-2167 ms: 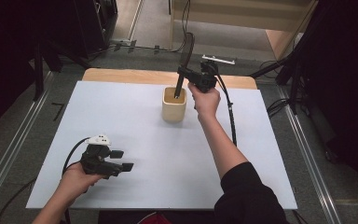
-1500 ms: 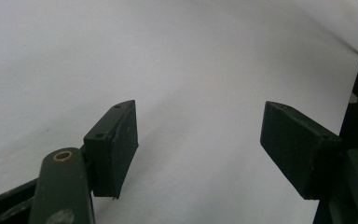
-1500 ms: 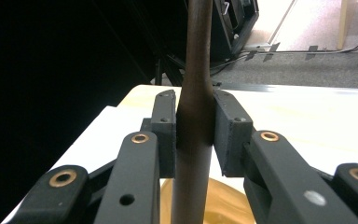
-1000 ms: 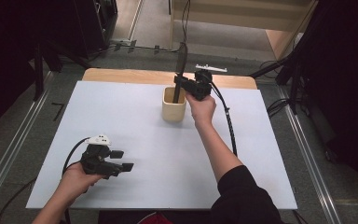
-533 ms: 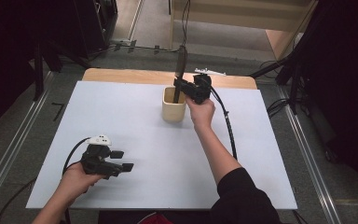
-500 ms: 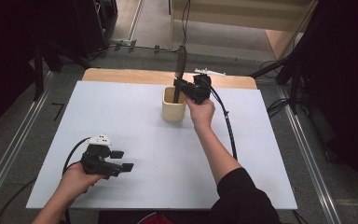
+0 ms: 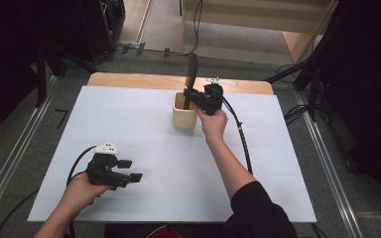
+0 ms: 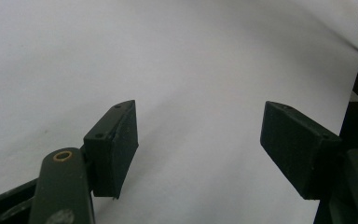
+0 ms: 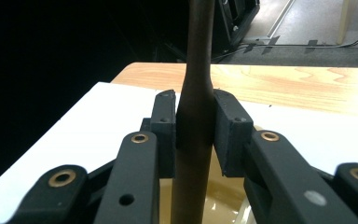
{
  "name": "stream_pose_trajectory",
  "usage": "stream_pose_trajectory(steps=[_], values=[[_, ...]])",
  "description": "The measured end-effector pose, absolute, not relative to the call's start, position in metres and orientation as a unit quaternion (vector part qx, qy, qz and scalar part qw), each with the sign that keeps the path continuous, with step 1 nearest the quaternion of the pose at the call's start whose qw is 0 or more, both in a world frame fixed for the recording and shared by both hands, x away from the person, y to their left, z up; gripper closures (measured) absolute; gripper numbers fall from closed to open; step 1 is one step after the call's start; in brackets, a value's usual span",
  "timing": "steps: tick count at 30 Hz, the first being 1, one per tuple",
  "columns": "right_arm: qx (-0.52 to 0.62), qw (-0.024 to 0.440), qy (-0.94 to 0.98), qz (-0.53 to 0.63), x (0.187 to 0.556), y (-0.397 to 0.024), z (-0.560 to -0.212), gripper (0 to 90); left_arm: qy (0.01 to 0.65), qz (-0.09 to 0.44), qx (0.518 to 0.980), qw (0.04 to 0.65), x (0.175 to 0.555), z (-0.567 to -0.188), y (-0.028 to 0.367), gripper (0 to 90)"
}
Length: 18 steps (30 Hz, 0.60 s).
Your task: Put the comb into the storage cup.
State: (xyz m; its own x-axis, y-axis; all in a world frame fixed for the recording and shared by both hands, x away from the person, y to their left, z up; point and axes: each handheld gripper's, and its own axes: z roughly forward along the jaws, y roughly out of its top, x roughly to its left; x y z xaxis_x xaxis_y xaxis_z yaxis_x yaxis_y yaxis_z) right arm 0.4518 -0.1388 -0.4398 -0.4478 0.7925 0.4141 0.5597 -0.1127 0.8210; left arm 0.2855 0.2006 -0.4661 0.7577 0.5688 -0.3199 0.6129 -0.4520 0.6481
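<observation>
At the far side of the surface [image 7: 144, 119], your right tongs [image 9: 194, 133] clamp a dark stick [image 9: 196, 93] upright over the cup [image 7: 184, 115]; left tongs [image 8: 198, 140] gape wide, holding nothing.

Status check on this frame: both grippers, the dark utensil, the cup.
Right gripper shut on dark utensil handle, upright over beige cup. Left gripper open, idle above white table. Nothing in the way.

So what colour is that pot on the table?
The pot is pale cream or beige, seen best in the high view.
</observation>
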Motion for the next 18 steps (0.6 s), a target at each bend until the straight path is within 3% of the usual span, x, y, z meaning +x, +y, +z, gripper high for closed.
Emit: stream_pose_trajectory(steps=[1,4,6,18], values=[[0.512,0.110,0.659,0.540,0.451,-0.139,-0.440,68.7,0.347,-0.028,0.851,0.393,0.286,-0.466,0.201,28.9],[0.498,0.099,0.656,0.558,0.450,-0.141,-0.437,43.8,0.346,-0.028,0.852,0.393,0.286,-0.466,0.201,28.9],[0.498,0.112,0.653,0.560,0.448,-0.143,-0.433,35.7,0.346,-0.027,0.853,0.390,0.286,-0.466,0.201,28.9],[0.519,0.109,0.646,0.550,0.444,-0.162,-0.427,32.3,0.346,-0.025,0.853,0.390,0.284,-0.465,0.201,28.9]])
